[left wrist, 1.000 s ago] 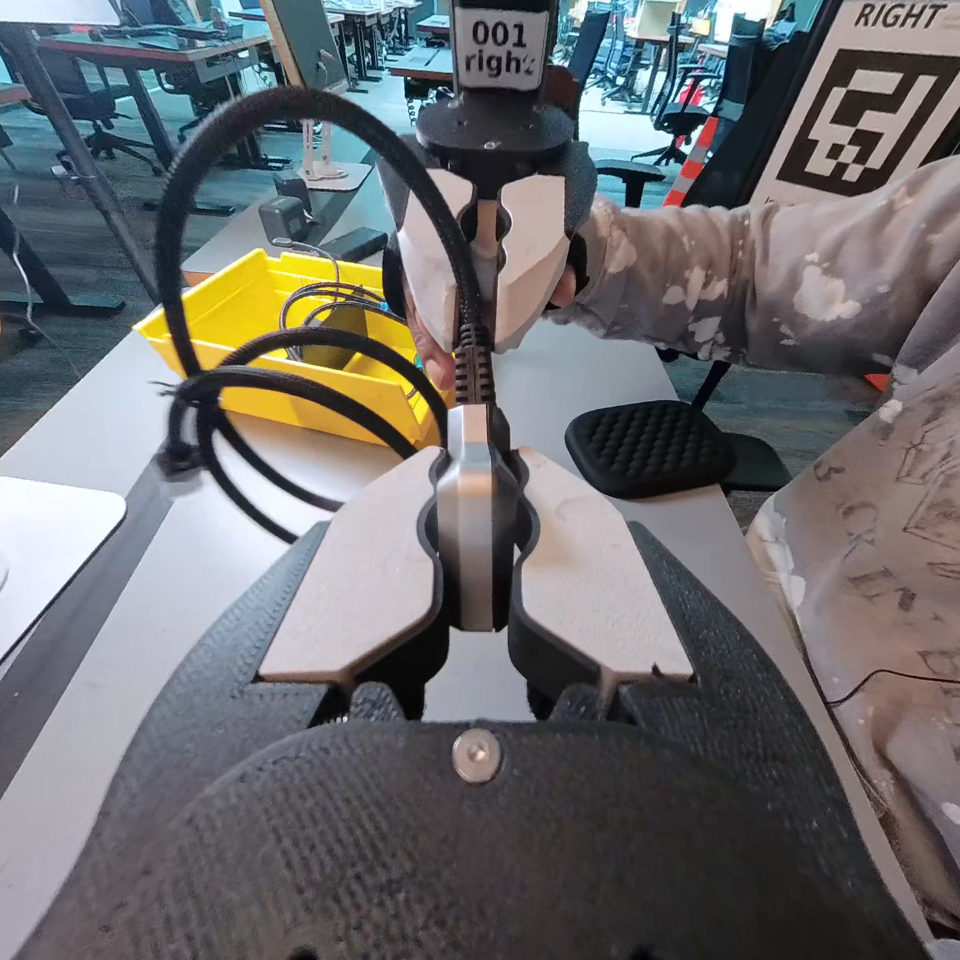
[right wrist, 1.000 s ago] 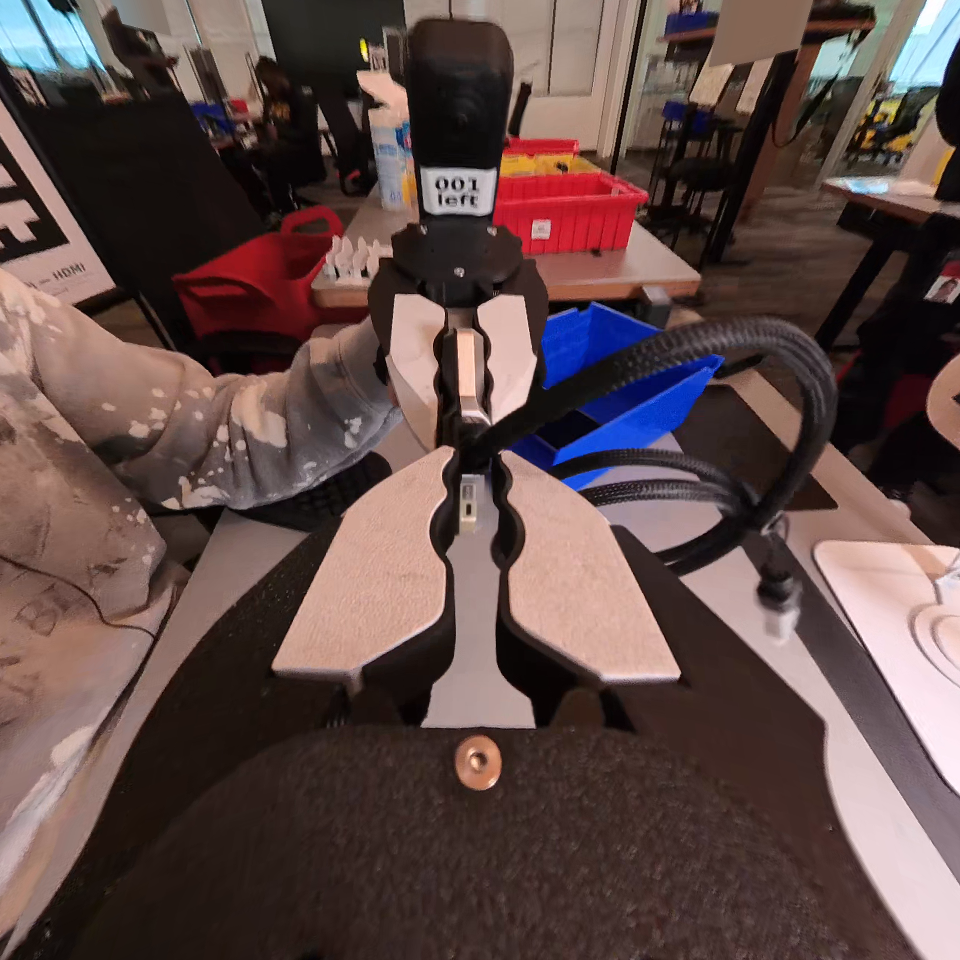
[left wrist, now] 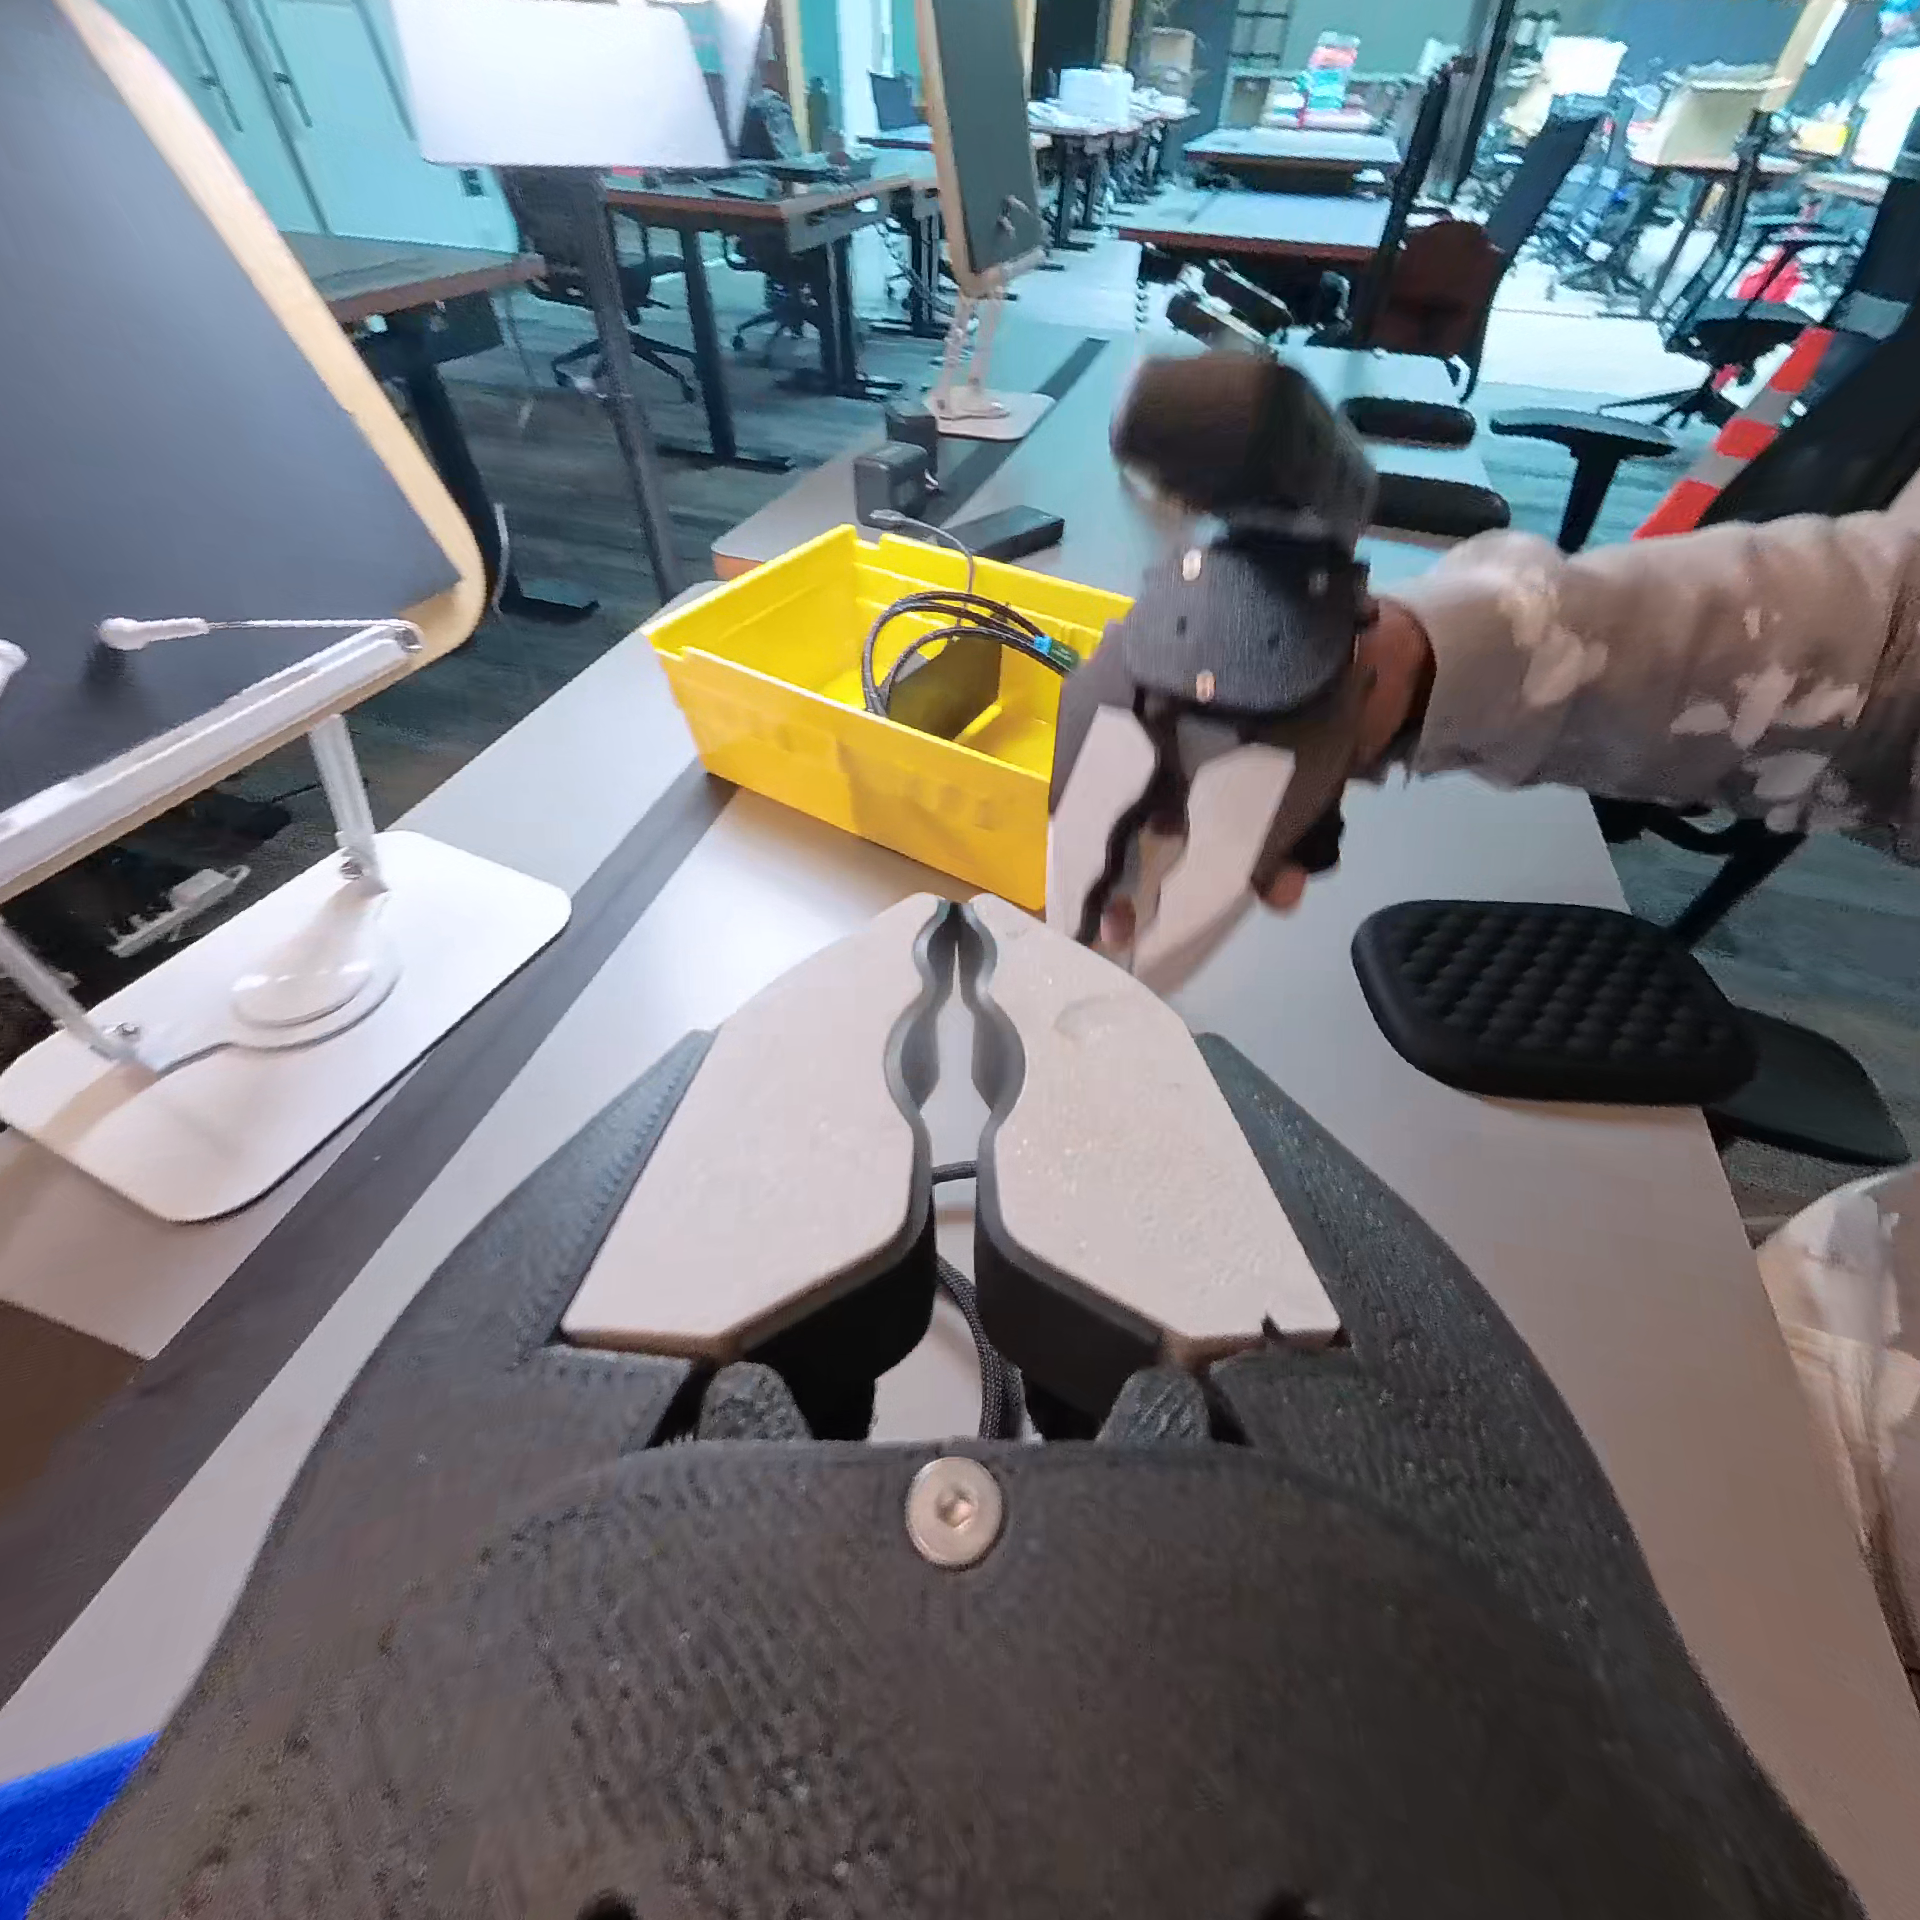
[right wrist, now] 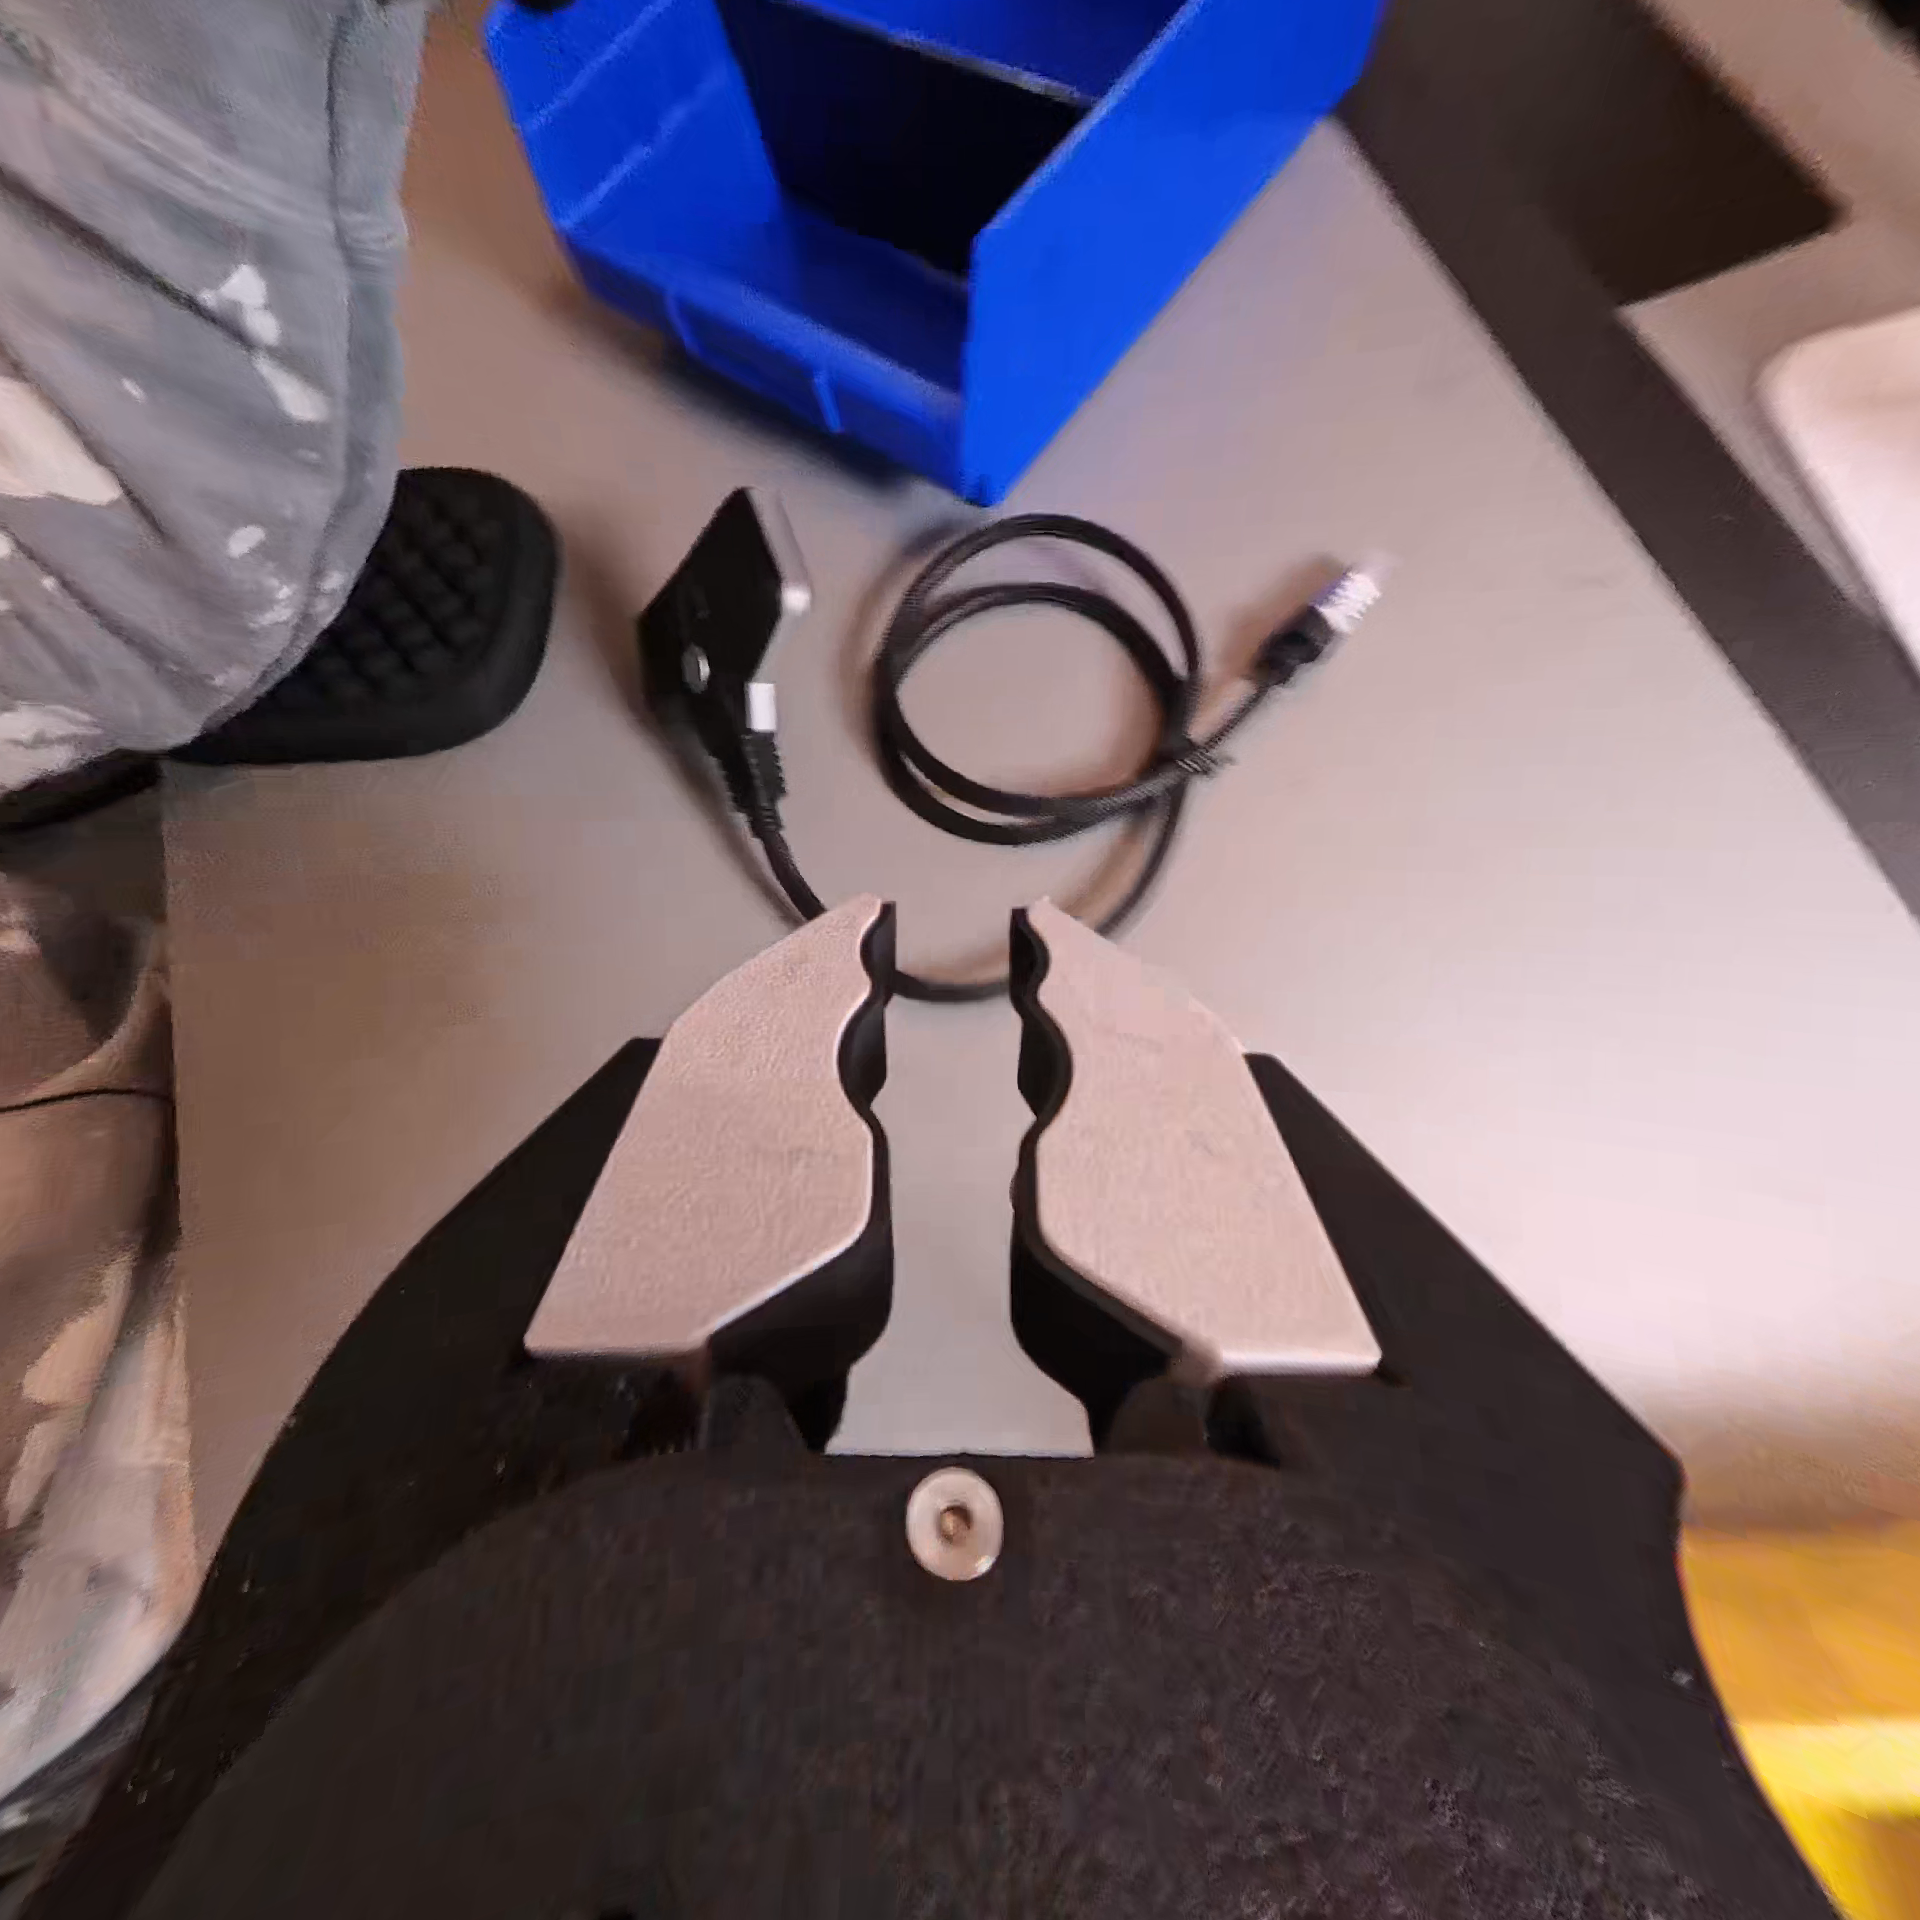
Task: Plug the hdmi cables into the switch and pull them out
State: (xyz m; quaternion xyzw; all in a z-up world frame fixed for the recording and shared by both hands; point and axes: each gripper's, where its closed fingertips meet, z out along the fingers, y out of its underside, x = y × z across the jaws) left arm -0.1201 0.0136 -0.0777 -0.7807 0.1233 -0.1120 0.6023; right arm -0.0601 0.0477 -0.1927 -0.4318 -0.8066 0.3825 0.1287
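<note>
The switch (right wrist: pixel 717 613), a small flat black box with a round button on top and a silvery edge, is lying on the grey table (right wrist: pixel 1455 935) between a black dimpled pad (right wrist: pixel 416 623) and the cable (right wrist: pixel 1039 686). One end of the black braided cable is sitting plugged into the switch; the rest is lying in a loose double loop just beside it, with its free plug (right wrist: pixel 1320 613) pointing away, blurred. A blue bin (right wrist: pixel 862 260) is standing just behind them.

The right gripper (right wrist: pixel 951 920) is hanging over the table with its fingers parted and nothing between them; part of the cable is showing under the gap. The left gripper (left wrist: pixel 961 914) is hovering with its tips pressed together, holding nothing; a bit of black cord is showing below its fingers. A yellow bin (left wrist: pixel 831 748) holding wires is sitting beyond it.
</note>
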